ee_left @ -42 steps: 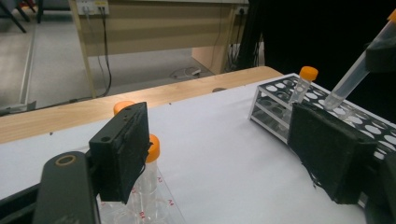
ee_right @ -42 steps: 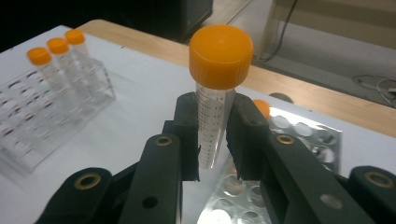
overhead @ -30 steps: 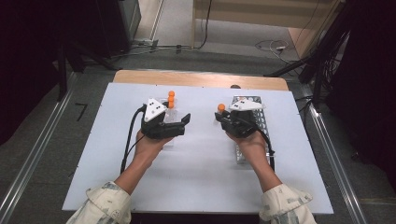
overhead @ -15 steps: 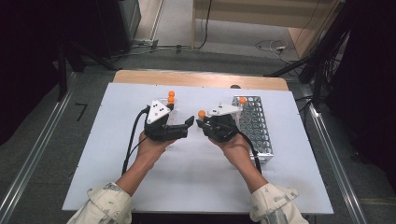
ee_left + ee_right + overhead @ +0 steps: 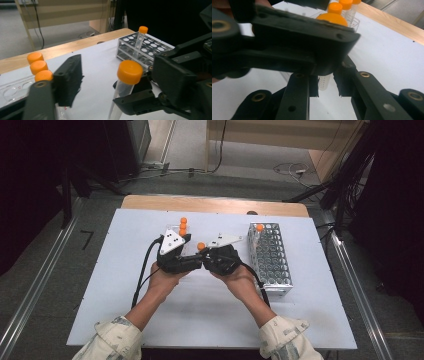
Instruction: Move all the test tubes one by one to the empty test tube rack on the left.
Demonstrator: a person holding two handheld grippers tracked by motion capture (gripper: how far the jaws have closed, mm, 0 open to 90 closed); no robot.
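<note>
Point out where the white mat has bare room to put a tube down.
Bare mat lies left of the left forearm, and a broad strip runs along the near edge between the sleeves. It is crowded mid-table, where both hand-held grippers meet around the tube, with the clear tube holder behind and the metal rack at right.

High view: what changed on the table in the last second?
The right tongs, shut on a tube, moved left from the rack to meet the left tongs. The left tongs' jaws have just been closing, with the tube between them but apparently not gripped yet. The left hand and the rack stayed put.
</note>
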